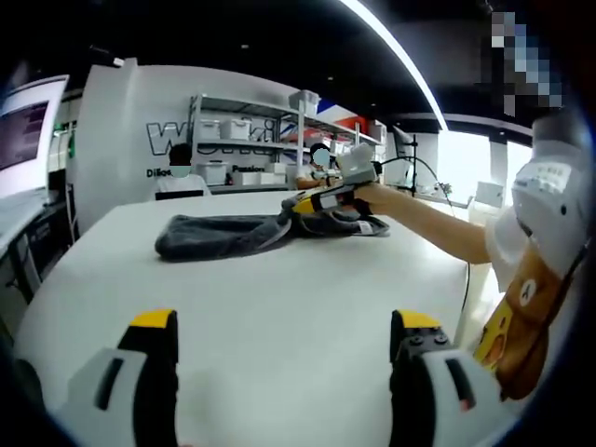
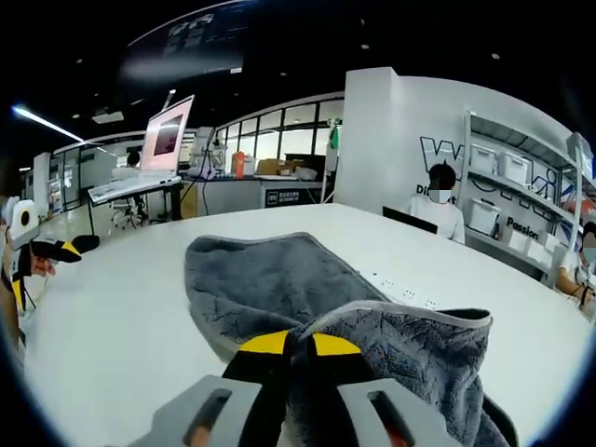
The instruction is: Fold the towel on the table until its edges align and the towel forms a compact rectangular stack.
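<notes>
White table (image 1: 279, 279) in an open office. Right gripper (image 2: 296, 346) pinches the floppy grey towel (image 2: 261, 279); left gripper (image 1: 284, 340) gapes empty. I'd grab corners.

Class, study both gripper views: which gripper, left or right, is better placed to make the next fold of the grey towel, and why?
Right. The right gripper is shut on the towel, lifting one edge. The left gripper is open above the bare table, apart from the towel.
</notes>
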Demonstrator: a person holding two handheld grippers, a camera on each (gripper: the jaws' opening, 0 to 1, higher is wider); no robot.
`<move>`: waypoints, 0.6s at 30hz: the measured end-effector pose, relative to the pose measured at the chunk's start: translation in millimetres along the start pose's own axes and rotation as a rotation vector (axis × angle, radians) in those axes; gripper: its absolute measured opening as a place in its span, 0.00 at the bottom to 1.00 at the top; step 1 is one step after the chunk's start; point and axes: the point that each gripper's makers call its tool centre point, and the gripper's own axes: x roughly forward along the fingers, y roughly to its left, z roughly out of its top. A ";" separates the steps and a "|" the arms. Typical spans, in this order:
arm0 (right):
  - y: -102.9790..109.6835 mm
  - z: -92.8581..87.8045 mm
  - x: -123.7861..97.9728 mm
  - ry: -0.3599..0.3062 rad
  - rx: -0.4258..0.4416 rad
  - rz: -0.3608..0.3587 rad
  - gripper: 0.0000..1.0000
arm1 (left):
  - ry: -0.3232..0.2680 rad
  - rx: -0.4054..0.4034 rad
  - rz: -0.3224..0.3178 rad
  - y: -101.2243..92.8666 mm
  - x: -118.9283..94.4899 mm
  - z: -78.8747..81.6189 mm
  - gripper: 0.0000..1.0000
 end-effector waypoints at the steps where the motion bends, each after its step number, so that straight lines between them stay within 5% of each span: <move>1: -0.1 0.0 -0.1 0.000 -0.001 0.001 0.04 | 0.000 -0.001 0.000 0.1 0.0 -0.1 0.99; 10: 1.7 -5.6 -12.5 0.010 -0.010 0.016 0.02 | -0.001 -0.006 0.000 0.8 0.6 -1.5 0.99; 18: 11.5 -15.8 -49.1 0.022 -0.041 0.024 0.02 | -0.004 -0.010 -0.007 -0.3 3.4 -2.7 0.99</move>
